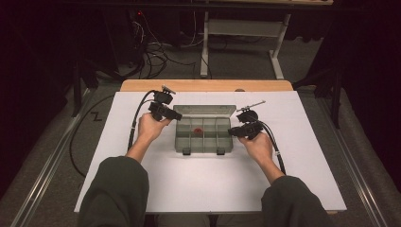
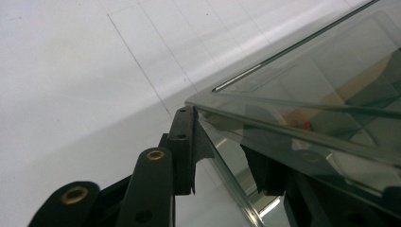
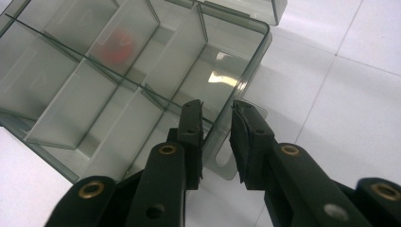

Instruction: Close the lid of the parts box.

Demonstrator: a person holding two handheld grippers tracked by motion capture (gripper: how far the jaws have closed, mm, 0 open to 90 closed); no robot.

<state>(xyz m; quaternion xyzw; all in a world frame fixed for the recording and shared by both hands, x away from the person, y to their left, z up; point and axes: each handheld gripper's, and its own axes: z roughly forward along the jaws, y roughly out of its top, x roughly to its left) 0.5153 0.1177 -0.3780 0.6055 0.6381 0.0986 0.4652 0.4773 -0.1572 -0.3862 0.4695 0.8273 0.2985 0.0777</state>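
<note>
The clear plastic organizer box (image 1: 204, 135) sits at the middle of the high view on the white desk (image 1: 302, 179), lid (image 1: 206, 110) thrown back toward the upper part of the frame, latches (image 1: 221, 151) facing the lower edge; its long axis runs left to right across the picture. It looks light, stiff and slick, with thin walls that could crack or skid if pinched hard, so the rim and corners are the best holds. A small red piece (image 1: 197, 131) lies in a middle compartment. The left tongs (image 2: 222, 156) are clenched across the box's upper-left wall, one jaw outside and one inside. The right tongs (image 3: 216, 142) straddle the right-hand wall near a tab; whether they actually press it I cannot tell.
</note>
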